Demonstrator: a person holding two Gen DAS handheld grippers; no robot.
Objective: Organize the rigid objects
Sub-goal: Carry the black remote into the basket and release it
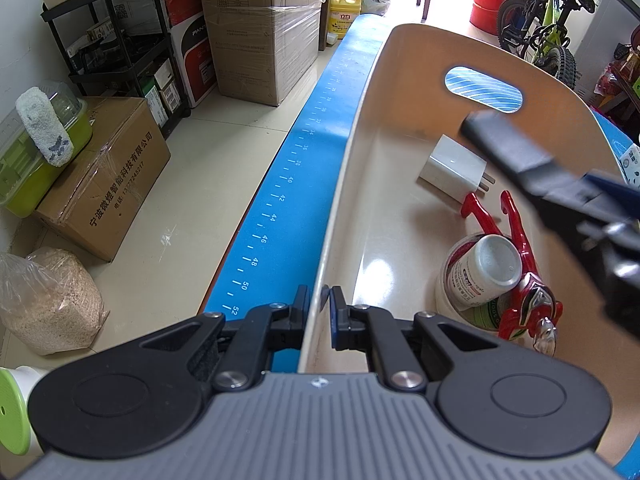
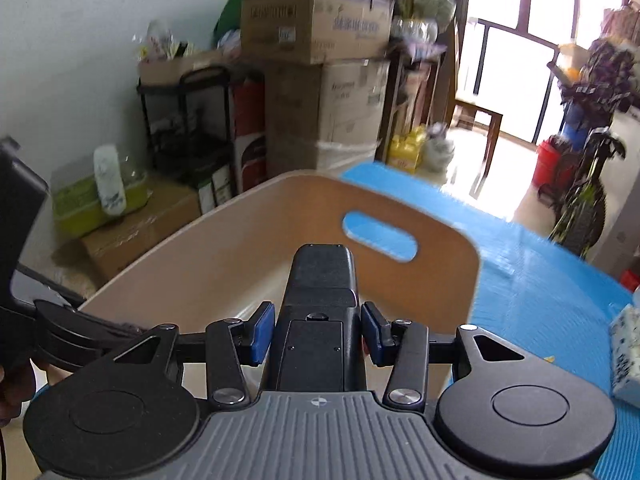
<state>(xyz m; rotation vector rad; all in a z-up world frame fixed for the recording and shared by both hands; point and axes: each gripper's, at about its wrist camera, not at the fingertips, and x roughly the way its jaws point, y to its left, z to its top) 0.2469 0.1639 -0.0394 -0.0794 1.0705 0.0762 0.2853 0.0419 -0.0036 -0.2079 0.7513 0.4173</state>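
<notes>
A beige bin [image 1: 360, 152] with a handle slot stands on a blue mat [image 1: 304, 148]. My left gripper [image 1: 319, 312] is shut on the bin's near-left rim. Inside lie a white charger plug [image 1: 452, 168], a white pill bottle [image 1: 484, 272] on a round tub, and a red toy figure [image 1: 524, 280]. My right gripper [image 2: 318, 332] is shut on a black remote-like device [image 2: 320, 292] and holds it above the bin [image 2: 208, 256]. The device also shows in the left wrist view [image 1: 508, 144], over the bin's right side.
Cardboard boxes [image 1: 260, 28], a black shelf rack [image 1: 116, 48], a green container [image 1: 36, 148] and a bag of grain [image 1: 44, 304] stand on the floor at the left. A bicycle [image 1: 548, 28] stands far right. A patterned box [image 2: 626, 356] lies on the mat at right.
</notes>
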